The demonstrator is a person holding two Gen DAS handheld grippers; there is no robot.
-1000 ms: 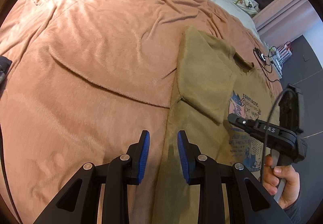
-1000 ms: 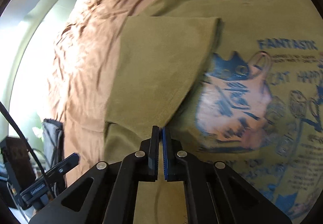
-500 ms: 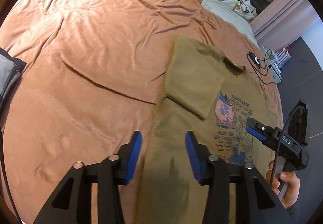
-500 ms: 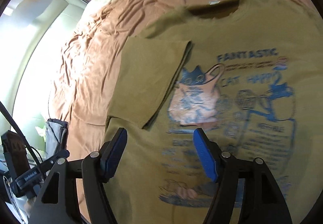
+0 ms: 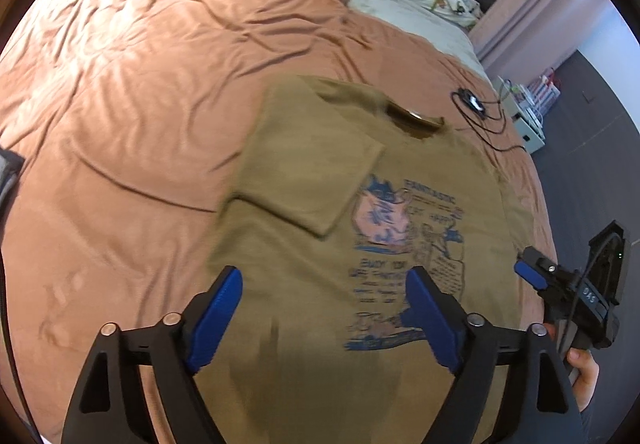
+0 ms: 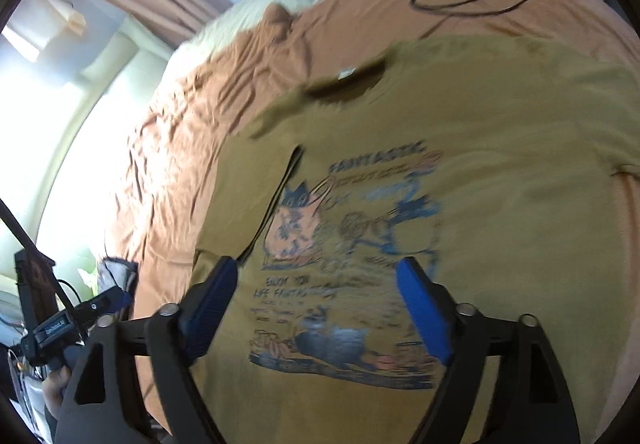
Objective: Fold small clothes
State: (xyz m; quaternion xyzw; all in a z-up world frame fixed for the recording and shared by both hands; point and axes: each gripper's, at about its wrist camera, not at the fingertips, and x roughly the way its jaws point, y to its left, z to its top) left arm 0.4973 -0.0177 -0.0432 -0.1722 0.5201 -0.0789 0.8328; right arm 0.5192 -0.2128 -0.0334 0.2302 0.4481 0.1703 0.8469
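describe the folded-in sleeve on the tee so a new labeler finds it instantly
Start at the orange blanket covering the bed; the olive t-shirt lies flat on it, print up. The folded sleeve is the plain olive flap lying over the chest beside the blue cat print, the only doubled layer with a raised edge.

Left hand-held gripper (image 5: 324, 308) and right hand-held gripper (image 6: 316, 304) both gape wide, holding nothing.

The left wrist view is looking down over the T-shirt (image 5: 400, 172) from its left side. The right wrist view is hovering nearer, facing its collar; both are sharing the printed chest (image 6: 360, 212).
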